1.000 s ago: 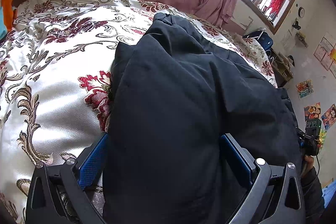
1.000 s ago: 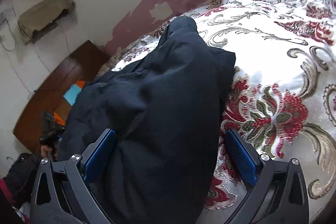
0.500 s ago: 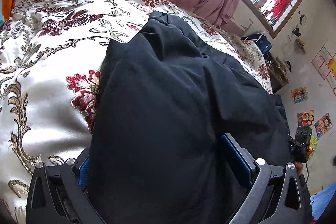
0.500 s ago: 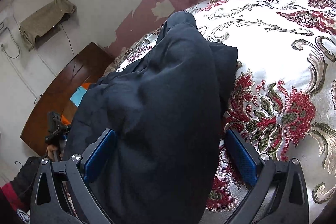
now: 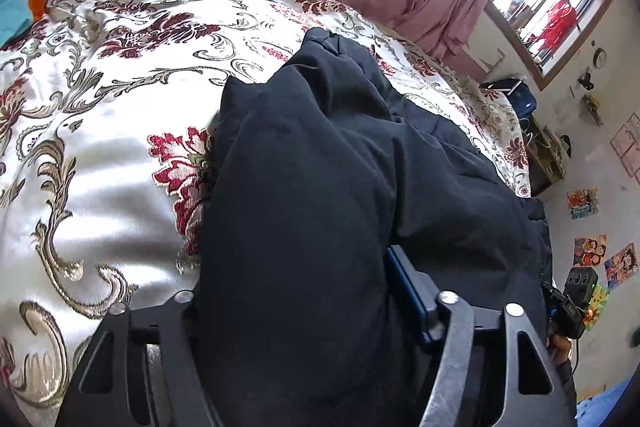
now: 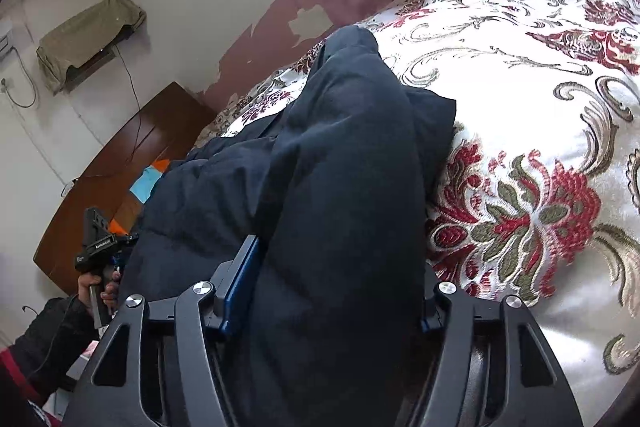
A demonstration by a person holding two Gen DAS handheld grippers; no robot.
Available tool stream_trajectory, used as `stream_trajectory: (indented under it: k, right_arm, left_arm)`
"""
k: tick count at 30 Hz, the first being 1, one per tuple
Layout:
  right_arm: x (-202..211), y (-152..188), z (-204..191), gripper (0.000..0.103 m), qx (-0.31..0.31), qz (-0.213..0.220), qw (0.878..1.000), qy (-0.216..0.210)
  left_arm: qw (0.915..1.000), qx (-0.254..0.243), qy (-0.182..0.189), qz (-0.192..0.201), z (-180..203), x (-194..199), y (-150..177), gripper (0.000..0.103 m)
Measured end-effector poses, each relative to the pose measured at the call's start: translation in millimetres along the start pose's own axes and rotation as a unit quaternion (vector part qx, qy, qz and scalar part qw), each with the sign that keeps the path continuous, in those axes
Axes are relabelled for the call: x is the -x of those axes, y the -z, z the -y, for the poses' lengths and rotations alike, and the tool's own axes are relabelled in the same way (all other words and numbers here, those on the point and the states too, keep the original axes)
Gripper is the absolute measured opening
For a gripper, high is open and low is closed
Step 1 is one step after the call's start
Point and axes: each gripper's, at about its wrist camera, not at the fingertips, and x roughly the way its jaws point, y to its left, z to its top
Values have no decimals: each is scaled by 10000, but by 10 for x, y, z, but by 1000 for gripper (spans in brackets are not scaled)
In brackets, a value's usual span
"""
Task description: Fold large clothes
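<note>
Both grippers have just been closing on the dark garment (image 5: 320, 207) that lies bunched on the bed (image 5: 100, 147). From the left wrist, the left gripper (image 5: 296, 291) has its jaws clamped on a thick fold. From the right wrist, the right gripper (image 6: 332, 291) pinches the garment's other edge likewise. I judge the lift for a fold can begin.

left gripper (image 5: 304, 291) pad buried in dark garment (image 5: 320, 167)
</note>
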Motion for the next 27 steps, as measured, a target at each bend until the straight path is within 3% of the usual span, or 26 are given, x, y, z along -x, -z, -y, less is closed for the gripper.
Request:
stream_trajectory:
  k: [3, 10, 16, 27]
  right_arm:
    - [1, 15, 19, 58, -120, 1, 9999, -54]
    - [126, 27, -177, 23, -29, 227, 9996, -179]
    - [366, -47, -466, 15, 75, 490, 9983, -322]
    - [954, -31, -1047, 15, 611, 876, 9932, -467]
  left_arm:
    - [9997, 99, -179, -91, 66, 1, -11, 57]
    - [9977, 136, -646, 121, 344, 186, -26, 23]
    - [9964, 103, -731, 425, 583, 437, -25, 17]
    - [9941, -198, -673, 825, 880, 1134, 80, 16]
